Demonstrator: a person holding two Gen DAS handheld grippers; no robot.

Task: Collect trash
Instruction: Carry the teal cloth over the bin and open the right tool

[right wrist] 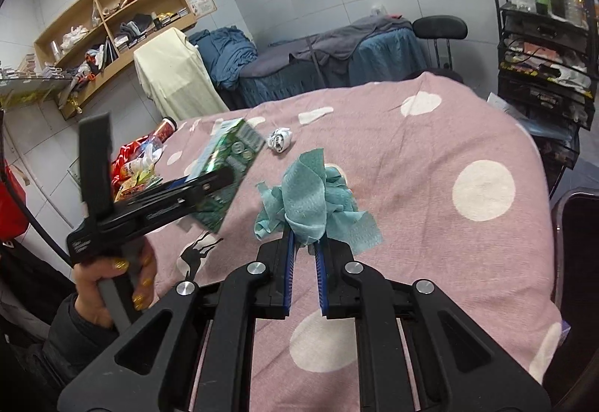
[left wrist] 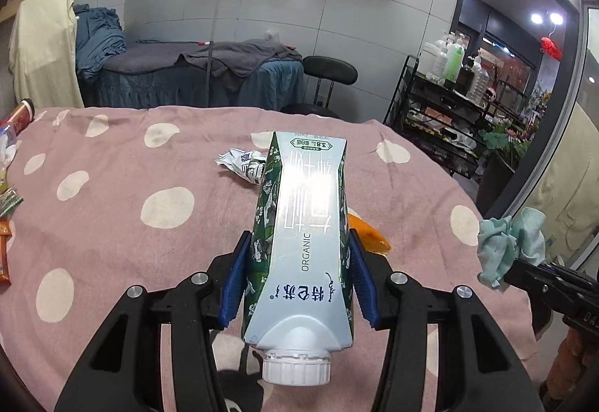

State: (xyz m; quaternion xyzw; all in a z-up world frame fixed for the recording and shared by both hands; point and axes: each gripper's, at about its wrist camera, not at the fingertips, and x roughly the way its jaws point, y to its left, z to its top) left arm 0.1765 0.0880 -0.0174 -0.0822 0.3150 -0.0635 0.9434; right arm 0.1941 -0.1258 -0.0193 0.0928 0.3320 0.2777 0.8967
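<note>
Left hand-held gripper (left wrist: 297,273) clamps milk carton (left wrist: 303,225); right hand-held gripper (right wrist: 304,247) pinches teal wipe (right wrist: 314,202). Keep squeeze firm while carrying to bin.

The milk carton (left wrist: 303,236) is glossy coated paperboard, its silver face glaring under the light, with a ribbed white plastic cap (left wrist: 296,367). The left gripper (left wrist: 299,281) is matt black plastic with ridged blue pads (left wrist: 235,281) and bright metal pins. The teal cloth (right wrist: 312,198) in the right gripper (right wrist: 305,255) looks soft, thin and finely dimpled. The pink spotted blanket (left wrist: 112,195) is matt, slightly napped fabric. The crumpled wrapper (left wrist: 243,161) appears to be shiny printed foil or paper.
</note>
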